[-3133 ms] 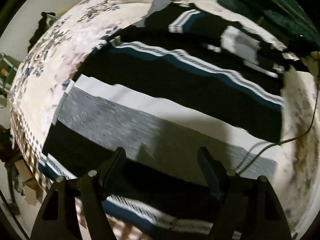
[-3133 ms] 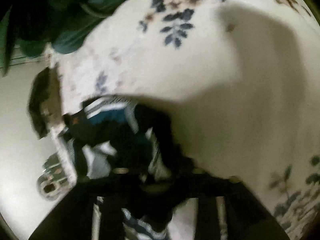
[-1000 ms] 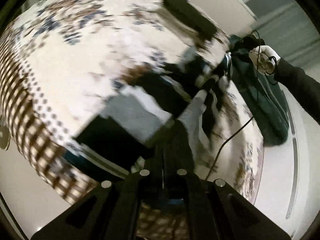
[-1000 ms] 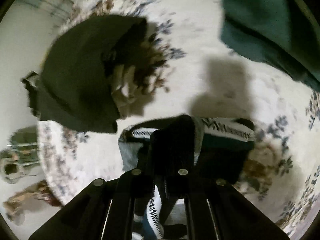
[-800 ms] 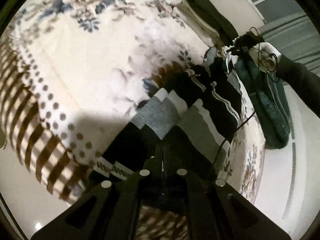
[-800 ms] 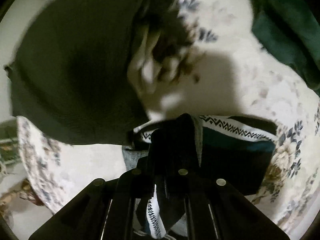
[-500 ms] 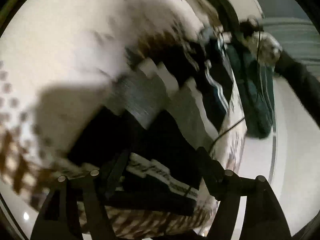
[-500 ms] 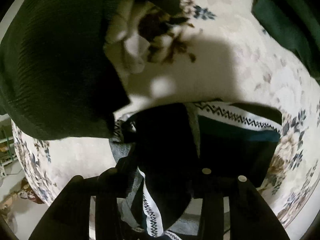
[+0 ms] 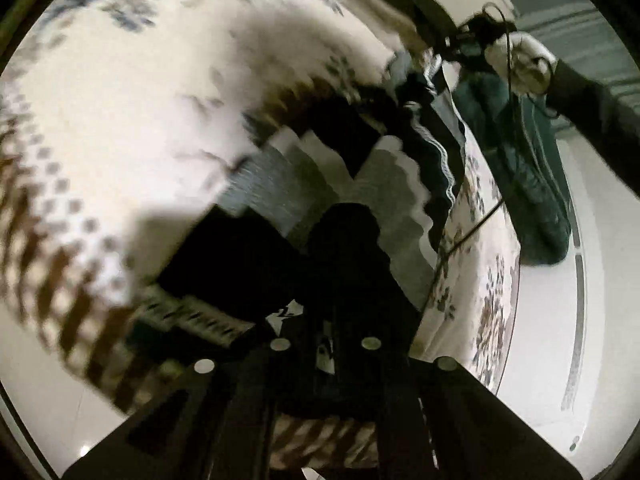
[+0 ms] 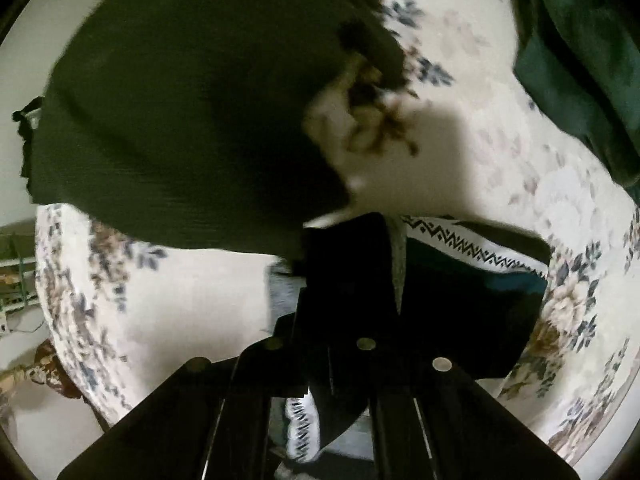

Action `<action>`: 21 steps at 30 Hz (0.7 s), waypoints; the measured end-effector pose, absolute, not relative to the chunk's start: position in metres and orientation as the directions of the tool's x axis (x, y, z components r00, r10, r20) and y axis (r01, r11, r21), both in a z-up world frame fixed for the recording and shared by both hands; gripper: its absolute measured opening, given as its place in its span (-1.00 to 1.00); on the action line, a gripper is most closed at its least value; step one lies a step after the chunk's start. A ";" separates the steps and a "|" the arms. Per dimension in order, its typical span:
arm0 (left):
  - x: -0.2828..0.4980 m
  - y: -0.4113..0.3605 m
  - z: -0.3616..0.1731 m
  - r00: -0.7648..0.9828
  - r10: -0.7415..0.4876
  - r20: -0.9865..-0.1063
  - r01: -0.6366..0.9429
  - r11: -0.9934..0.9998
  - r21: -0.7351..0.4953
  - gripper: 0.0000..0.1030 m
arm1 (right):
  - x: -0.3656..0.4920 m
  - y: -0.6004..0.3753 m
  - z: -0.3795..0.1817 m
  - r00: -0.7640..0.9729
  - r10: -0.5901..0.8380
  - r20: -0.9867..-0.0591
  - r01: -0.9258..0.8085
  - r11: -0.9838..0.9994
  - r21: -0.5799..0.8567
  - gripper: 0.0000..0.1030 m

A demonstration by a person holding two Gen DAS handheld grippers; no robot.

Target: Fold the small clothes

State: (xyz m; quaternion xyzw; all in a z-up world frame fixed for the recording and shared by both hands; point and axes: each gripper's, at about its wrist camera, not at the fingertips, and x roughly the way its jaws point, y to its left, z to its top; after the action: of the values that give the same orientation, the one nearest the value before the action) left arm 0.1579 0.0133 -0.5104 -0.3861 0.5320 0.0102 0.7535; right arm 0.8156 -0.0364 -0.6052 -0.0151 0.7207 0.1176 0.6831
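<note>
A striped garment [image 9: 384, 184] in black, grey, white and teal lies stretched over the floral bedspread [image 9: 132, 80]. My left gripper [image 9: 326, 332] is shut on its near black hem. In the left wrist view, the right gripper and a gloved hand [image 9: 520, 60] hold the far end. In the right wrist view, my right gripper [image 10: 322, 344] is shut on the same garment [image 10: 460, 300], whose zigzag white band and teal stripe hang below the jaws.
A dark olive garment [image 10: 180, 112] lies on the bedspread [image 10: 500, 176] just beyond the right gripper. A dark green garment [image 10: 580, 48] lies at the upper right; it also shows in the left wrist view [image 9: 532, 176]. A thin cable [image 9: 472, 232] crosses the bed edge.
Both grippers were open half a second ago and have closed on the striped garment. The view has swung and is blurred.
</note>
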 end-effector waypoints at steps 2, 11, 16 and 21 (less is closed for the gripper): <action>0.148 0.022 -0.502 0.443 -0.385 -0.809 -0.452 0.684 -0.573 -0.93 | 0.814 -0.021 -0.599 -0.058 0.137 -0.989 -0.211 0.966 0.146 -0.87; 0.150 0.058 -0.564 0.401 -0.441 -0.803 -0.527 0.605 -0.596 -0.84 | 0.809 0.024 -0.654 -0.130 0.058 -0.990 -0.203 0.976 0.084 -0.56; 0.140 0.079 -0.568 0.431 -0.500 -0.751 -0.542 0.522 -0.659 0.29 | 0.767 -0.007 -0.627 -0.180 0.236 -0.955 -0.193 0.943 0.269 0.34; 0.139 0.092 -0.552 0.419 -0.479 -0.771 -0.545 0.546 -0.636 0.29 | 0.673 -0.073 -0.598 -0.210 0.314 -0.926 -0.179 0.919 0.352 0.35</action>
State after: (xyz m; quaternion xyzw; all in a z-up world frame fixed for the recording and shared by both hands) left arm 0.1386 0.0920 -0.5523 -0.4756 0.5385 0.0237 0.6951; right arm 0.6729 -0.0731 -0.5976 0.0449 0.7524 0.1965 0.6271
